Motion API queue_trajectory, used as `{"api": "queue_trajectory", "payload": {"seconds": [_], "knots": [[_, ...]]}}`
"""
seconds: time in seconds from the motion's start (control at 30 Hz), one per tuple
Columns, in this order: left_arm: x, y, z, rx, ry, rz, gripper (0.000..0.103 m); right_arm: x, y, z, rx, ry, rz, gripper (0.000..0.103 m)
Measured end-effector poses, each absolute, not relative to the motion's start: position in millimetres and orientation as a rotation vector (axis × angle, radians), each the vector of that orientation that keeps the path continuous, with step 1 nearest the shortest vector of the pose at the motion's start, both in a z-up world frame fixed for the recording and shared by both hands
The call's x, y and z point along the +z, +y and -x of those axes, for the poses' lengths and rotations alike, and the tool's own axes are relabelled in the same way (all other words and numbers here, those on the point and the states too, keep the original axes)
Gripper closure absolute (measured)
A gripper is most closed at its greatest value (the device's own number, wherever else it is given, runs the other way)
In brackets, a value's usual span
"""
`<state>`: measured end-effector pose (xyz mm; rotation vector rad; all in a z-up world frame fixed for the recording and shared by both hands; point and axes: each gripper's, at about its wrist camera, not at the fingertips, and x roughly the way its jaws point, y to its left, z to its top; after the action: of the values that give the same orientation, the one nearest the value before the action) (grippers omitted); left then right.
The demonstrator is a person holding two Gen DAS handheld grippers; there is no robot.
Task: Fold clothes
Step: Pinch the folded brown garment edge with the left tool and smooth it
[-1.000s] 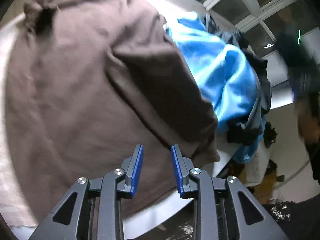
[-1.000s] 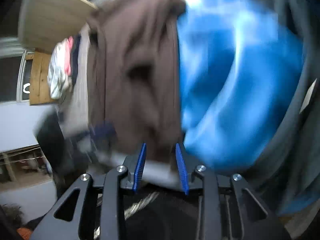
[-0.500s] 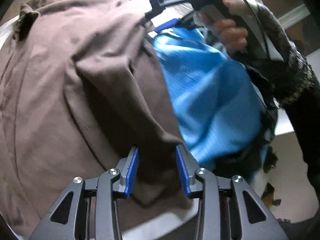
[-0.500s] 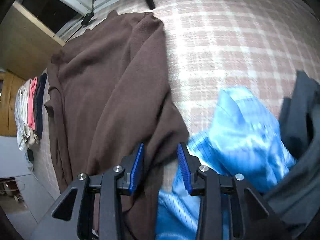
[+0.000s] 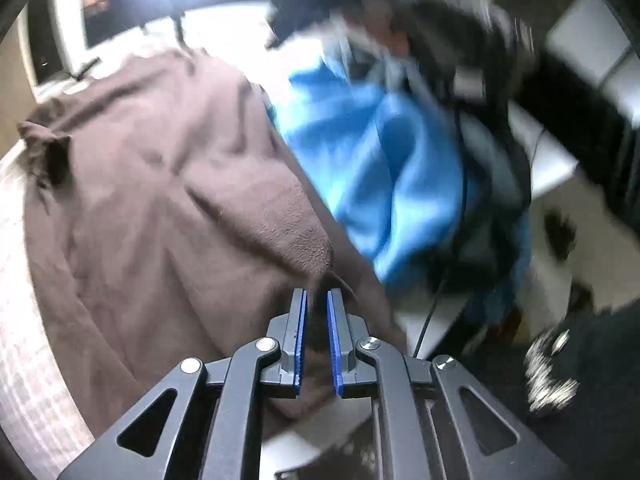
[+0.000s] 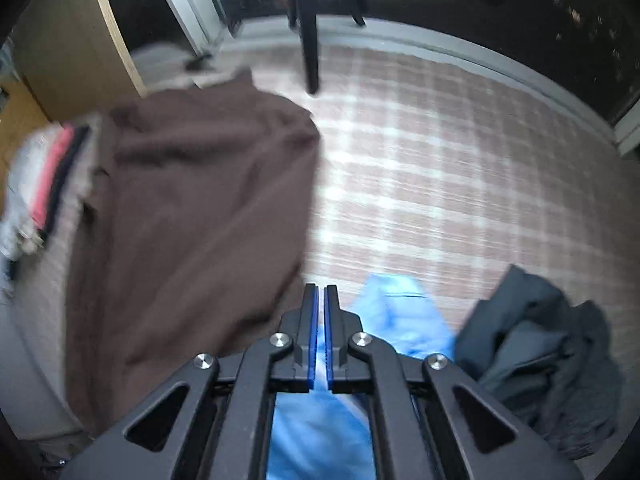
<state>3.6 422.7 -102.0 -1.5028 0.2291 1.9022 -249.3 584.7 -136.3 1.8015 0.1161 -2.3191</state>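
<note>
Two grippers were seen: the left gripper was nipped on the brown garment (stretching away ahead-left); the right gripper, pressed together, was held at its right edge.

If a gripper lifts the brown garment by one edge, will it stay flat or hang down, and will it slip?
The brown garment would probably hang limp: it already lies in soft folds and creases on the checked cloth. Its surface looks fuzzy like fleece, so it likely slips little between pads. It is large and looks thick, so it may drag rather than lift clear.
</note>
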Motion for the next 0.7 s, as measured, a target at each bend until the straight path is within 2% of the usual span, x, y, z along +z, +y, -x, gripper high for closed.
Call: {"api": "queue_trajectory", "payload": {"seconds": [0.07,0.1,0.23,0.43,0.6,0.63,0.7], "knots": [[-119,415,-11,1.894,0.221,1.574,0.089,-131,591,249,-2.337,0.17,-1.783,0.098],[-125,407,-11,1.918,0.191,1.603,0.088,-126,590,247,-2.311,0.13,-1.757,0.094],[-148,371,8,2.122,0.143,1.72,0.087,-118,568,254,-2.275,0.066,-1.676,0.067],[-170,363,25,2.195,0.147,1.751,0.083,-152,524,301,-2.231,0.105,-1.835,0.067],[-176,361,21,2.164,0.124,1.701,0.086,-187,510,314,-2.14,0.18,-1.919,0.068],[-173,355,20,2.169,0.106,1.716,0.09,-182,516,313,-2.155,0.163,-1.903,0.068],[-157,343,12,2.187,0.055,1.682,0.09,-173,527,310,-2.187,0.132,-1.865,0.068]]}}
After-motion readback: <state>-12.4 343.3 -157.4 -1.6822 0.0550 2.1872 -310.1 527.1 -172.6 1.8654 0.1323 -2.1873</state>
